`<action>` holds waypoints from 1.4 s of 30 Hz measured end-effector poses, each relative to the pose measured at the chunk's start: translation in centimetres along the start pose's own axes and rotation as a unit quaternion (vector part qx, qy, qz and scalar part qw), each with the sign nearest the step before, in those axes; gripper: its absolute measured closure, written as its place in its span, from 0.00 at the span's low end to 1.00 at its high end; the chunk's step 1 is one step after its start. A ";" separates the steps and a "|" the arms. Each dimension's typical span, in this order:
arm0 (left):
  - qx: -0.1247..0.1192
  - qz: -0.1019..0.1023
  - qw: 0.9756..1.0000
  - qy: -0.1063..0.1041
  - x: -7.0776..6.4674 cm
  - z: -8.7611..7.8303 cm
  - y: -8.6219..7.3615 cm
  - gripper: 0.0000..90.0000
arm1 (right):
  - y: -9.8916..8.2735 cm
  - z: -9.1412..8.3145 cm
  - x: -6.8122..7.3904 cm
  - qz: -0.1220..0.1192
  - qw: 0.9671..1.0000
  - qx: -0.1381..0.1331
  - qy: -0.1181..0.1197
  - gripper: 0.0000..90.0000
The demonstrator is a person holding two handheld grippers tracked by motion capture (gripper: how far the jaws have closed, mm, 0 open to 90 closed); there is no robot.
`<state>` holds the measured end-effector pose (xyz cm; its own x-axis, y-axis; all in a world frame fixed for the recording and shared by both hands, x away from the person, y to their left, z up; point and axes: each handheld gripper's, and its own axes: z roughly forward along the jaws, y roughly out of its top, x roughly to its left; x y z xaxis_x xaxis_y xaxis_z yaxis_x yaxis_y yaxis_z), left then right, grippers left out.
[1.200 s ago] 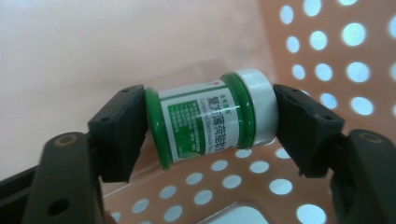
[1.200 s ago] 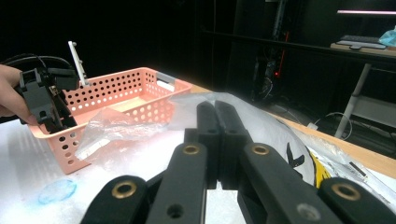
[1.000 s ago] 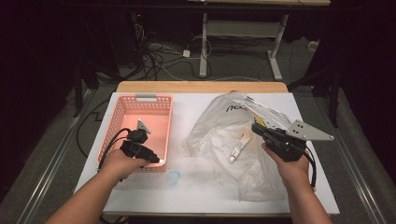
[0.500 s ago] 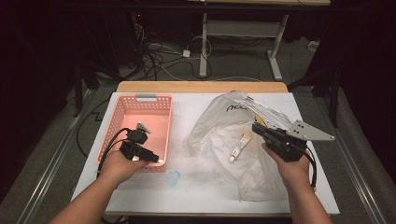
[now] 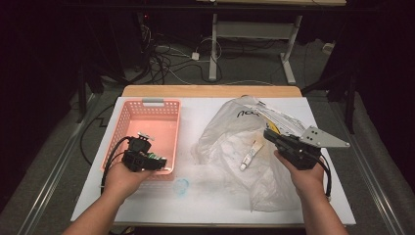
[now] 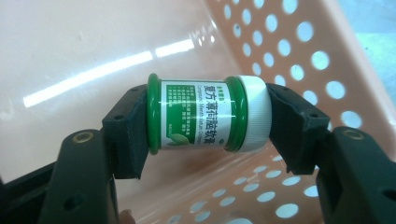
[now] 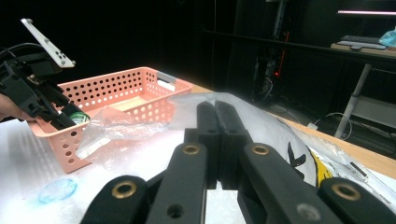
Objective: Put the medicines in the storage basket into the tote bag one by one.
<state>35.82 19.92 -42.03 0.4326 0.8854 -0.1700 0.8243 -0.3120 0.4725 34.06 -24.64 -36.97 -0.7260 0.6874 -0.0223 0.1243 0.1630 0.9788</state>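
Note:
A small green jar (image 6: 208,114) with a white cap and a printed label lies sideways between the pads of my left gripper (image 6: 208,121), which is shut on it end to end. In the high view the left gripper (image 5: 155,161) holds the jar (image 5: 155,157) just inside the front right corner of the pink perforated basket (image 5: 151,104). My right gripper (image 7: 215,109) has its jaws shut together with nothing between them. It hovers over the right side of a crumpled clear plastic bag (image 5: 230,142), and the right gripper (image 5: 268,133) points left.
A pale tube (image 5: 249,154) lies inside the bag. A blue smear (image 5: 182,186) marks the white tabletop in front of the basket. Past the table's wooden far edge (image 5: 210,91) are cables and a desk frame on a dark floor.
The left hand with the jar has drifted slightly left and toward the table's front at the basket's corner. The right hand has kept still.

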 end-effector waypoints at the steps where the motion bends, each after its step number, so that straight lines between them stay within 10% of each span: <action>1: -0.007 0.003 1.000 0.001 -0.1 -0.1 -0.1 0.39 | 0.0 0.0 0.0 -0.002 1.000 -0.001 -0.002 1.00; 18: -0.121 0.032 0.992 -0.002 -1.2 -1.0 -1.5 0.39 | -0.1 0.1 0.1 -0.003 1.000 0.004 -0.001 1.00; 27: -0.196 0.028 0.980 -0.009 -1.8 -1.8 -2.1 0.39 | -0.2 0.2 0.2 -0.006 1.000 0.006 0.000 1.00; 42: -0.238 0.065 0.969 -0.024 -4.6 -3.8 -2.4 0.39 | 0.0 0.0 0.2 -0.007 1.000 0.002 -0.002 1.00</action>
<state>30.48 17.93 -39.07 0.5475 0.8287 -0.1162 0.5044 -0.2161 0.8360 33.95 -24.51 -36.95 -0.7249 0.6879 -0.0362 0.1173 0.1750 0.9776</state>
